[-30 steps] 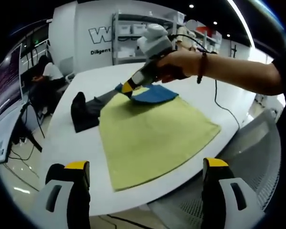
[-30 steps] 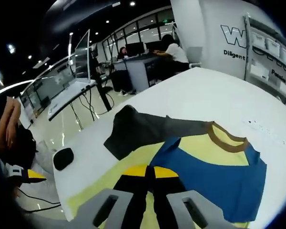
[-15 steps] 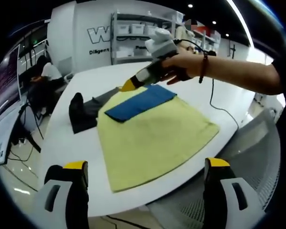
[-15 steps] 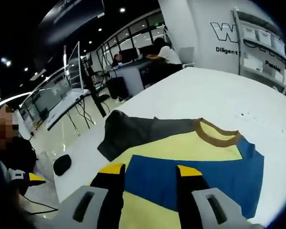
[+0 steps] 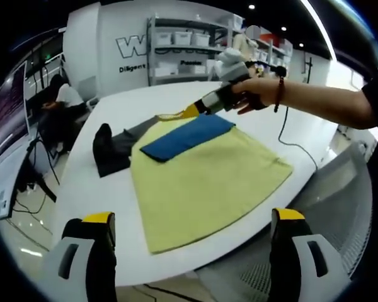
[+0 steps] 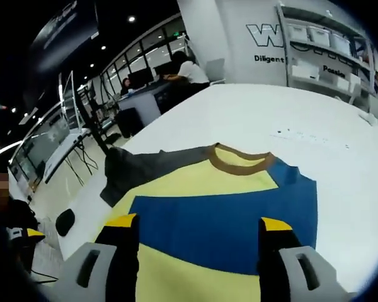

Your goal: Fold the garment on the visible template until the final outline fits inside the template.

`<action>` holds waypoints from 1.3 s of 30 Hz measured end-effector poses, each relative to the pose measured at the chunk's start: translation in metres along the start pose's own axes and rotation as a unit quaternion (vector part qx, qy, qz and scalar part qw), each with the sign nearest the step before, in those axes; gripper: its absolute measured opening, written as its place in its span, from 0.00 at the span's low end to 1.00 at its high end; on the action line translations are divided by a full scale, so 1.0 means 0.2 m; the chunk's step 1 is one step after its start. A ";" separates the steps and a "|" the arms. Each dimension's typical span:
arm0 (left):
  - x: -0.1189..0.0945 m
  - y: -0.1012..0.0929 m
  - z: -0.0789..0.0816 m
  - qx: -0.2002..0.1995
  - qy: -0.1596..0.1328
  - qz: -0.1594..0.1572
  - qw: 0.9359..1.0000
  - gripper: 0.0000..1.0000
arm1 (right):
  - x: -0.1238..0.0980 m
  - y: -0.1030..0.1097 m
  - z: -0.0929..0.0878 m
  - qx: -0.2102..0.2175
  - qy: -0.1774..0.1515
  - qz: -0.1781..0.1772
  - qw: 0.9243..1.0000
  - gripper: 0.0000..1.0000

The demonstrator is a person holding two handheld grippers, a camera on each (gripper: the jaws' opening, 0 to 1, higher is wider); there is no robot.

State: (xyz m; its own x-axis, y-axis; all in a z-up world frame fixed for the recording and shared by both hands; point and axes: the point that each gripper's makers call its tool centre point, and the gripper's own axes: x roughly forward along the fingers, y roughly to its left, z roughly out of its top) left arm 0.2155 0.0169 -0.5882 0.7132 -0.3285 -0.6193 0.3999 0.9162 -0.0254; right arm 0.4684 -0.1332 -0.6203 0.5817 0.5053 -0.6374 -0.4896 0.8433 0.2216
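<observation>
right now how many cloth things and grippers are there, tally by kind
garments: 1, the yellow, blue and grey shirt
grippers: 2, the left gripper and the right gripper
tables: 1, the white table
total: 4
</observation>
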 end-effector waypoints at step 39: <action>0.01 -0.04 0.00 0.000 0.000 0.001 1.000 0.97 | -0.20 -0.55 -0.38 0.033 0.039 -0.126 0.991 0.12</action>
State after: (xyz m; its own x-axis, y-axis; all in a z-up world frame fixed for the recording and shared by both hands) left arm 0.2152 0.0089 -0.5891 0.7144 -0.3271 -0.6186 0.3987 0.9168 -0.0243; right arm 0.4505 -0.2599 -0.6759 0.6266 0.2646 -0.7331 -0.2903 0.9522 0.0955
